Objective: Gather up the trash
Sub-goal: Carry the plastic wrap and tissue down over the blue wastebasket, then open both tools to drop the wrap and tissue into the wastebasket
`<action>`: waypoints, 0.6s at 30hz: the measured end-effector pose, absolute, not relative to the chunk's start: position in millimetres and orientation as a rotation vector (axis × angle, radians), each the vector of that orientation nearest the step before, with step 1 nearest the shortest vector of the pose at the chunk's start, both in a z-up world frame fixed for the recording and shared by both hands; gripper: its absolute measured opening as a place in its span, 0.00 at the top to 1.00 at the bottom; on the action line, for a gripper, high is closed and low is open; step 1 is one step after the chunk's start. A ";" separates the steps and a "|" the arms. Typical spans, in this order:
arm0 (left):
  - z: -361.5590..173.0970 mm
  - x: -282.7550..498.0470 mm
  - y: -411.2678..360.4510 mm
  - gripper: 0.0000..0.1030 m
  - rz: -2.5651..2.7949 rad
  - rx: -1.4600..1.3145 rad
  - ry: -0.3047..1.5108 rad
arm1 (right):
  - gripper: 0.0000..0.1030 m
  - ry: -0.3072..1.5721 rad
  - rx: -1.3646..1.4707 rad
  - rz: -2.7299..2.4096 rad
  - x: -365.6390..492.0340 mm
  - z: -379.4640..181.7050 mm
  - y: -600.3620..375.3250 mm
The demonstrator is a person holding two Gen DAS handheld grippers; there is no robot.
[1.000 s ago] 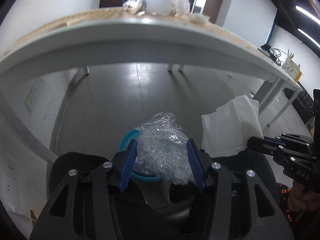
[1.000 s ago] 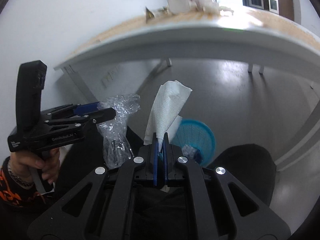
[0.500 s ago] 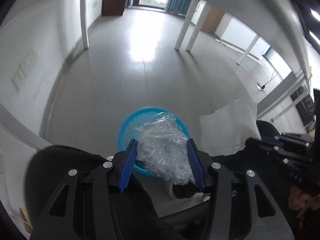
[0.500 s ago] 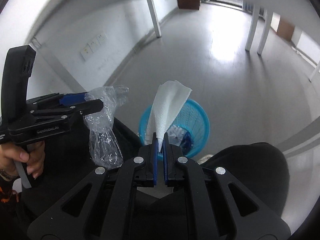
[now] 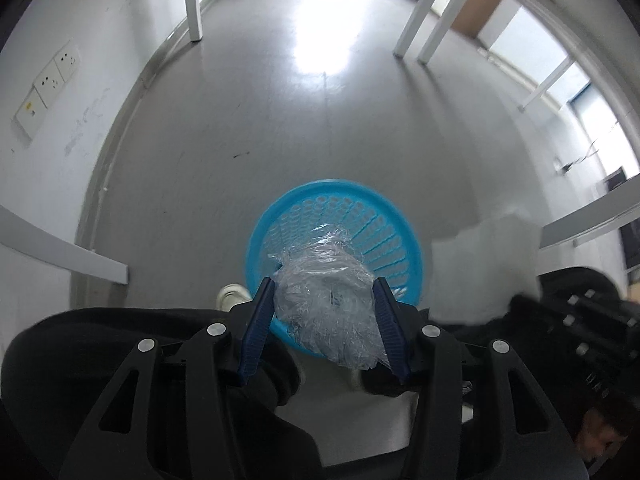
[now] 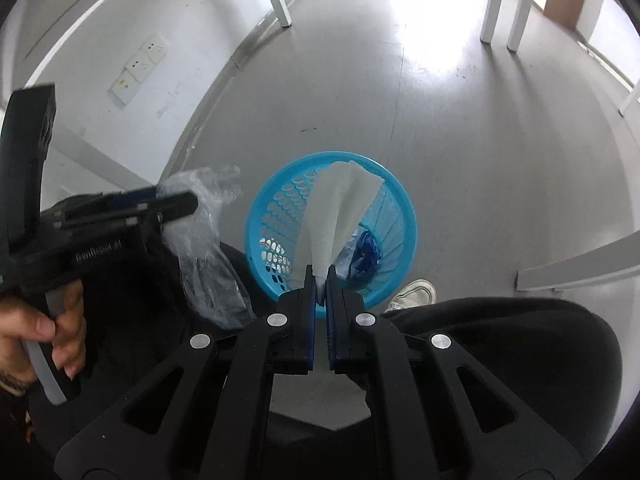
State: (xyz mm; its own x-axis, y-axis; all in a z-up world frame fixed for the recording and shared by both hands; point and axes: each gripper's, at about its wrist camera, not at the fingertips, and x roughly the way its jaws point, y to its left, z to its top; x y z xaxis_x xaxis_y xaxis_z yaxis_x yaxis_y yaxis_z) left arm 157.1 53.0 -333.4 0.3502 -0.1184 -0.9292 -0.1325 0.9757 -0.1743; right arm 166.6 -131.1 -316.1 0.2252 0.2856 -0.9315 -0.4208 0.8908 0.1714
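Note:
My left gripper is shut on a crumpled clear plastic wrap and holds it above the near rim of a blue plastic trash basket on the floor. My right gripper is shut on a white paper towel and holds it over the same basket. The left gripper with its plastic wrap shows at the left of the right wrist view. The towel shows blurred in the left wrist view. Blue and clear trash lies inside the basket.
Grey floor surrounds the basket. White table legs stand at the back, and a white wall with sockets runs along the left. The person's black-clad legs and a white shoe are next to the basket.
Both grippers have tilted down from the table edge to the floor and moved over the blue basket, each still holding its trash.

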 end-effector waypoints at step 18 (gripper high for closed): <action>-381.6 211.0 43.9 0.52 0.060 -0.118 1.304 | 0.96 1.467 -0.137 0.398 226.2 -399.4 -109.2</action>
